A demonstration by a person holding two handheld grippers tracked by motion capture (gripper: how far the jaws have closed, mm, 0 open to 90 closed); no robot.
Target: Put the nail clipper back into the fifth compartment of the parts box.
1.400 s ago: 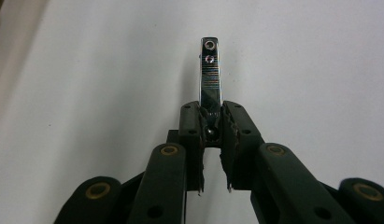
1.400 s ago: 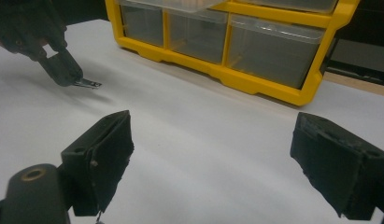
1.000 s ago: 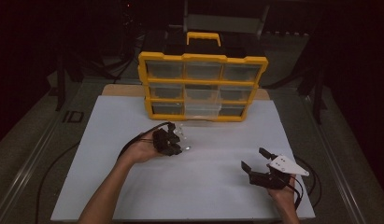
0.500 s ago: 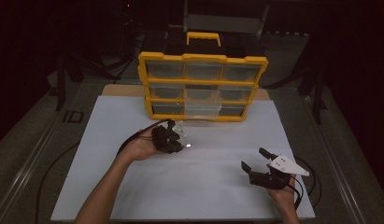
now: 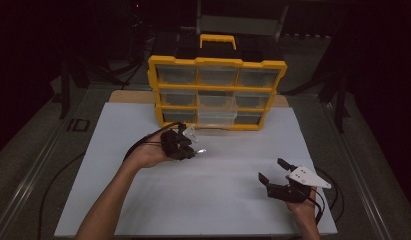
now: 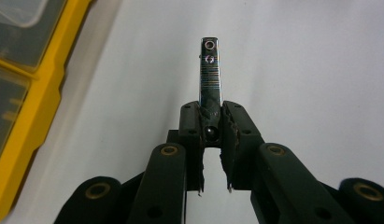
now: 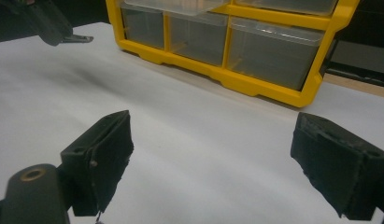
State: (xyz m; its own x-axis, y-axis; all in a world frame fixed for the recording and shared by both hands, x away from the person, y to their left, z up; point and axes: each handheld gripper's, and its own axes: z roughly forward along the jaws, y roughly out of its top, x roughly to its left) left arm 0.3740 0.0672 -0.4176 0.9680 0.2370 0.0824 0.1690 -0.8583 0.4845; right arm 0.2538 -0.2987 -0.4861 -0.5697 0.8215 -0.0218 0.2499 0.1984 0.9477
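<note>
The bar (image 6: 209, 72) is a slim, flat strip of polished metal, mirror-bright with fine cross-banding along its face, square at the far end, with two small round holes there. The left tongs (image 6: 210, 116) grasp it by its near end, black pads clenched on both sides, so it juts straight out above the white surface (image 6: 297, 60). In the high view the left tongs (image 5: 185, 147) hold it, a small bright glint, in front of the organizer (image 5: 216, 91). That organizer is yellow hard plastic with a black-and-yellow handle and rows of clear, boxy drawers; one middle drawer stands partly pulled out. The surface is a smooth, matte white sheet. The right tongs (image 7: 210, 163) are released, wide apart, their worn rubbery pads gripping nothing, low over the sheet at near right (image 5: 273, 172).
</note>
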